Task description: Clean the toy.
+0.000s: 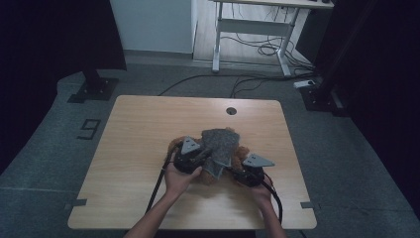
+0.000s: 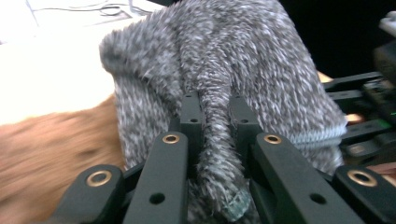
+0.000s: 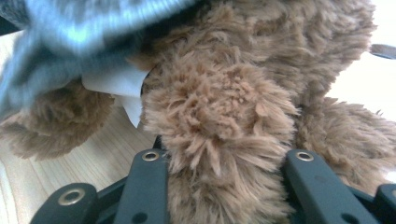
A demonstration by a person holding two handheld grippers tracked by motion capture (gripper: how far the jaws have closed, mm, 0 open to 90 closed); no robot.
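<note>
Nearest the person, 2 hands enter over the front edge of the wooden table (image 1: 129,148). The left gripper (image 1: 198,157) has its jaws nearly closed, pinching a bunched fold of the grey knitted garment (image 2: 219,60); in the left gripper view the fold runs down between the 2 black jaws. The right gripper (image 1: 236,173) is clamped on a thick plush limb of the brown stuffed toy (image 3: 219,107), with fur bulging between and over the jaws.

Just beyond the grippers, the toy lies near the table's middle, toward the front, and the garment is draped over its upper part. A white label (image 3: 116,84) shows beside the toy under the garment's edge.

Handling, as judged: both items appear light, soft and compressible, not fragile. The knit should stretch and slide over the pile, so a gathered hem edge offers the surest hold. The toy is best held by a limb, where the stuffing gives bulk.

Farther back, the floor carries cables (image 1: 257,47) under a desk frame (image 1: 252,25).
</note>
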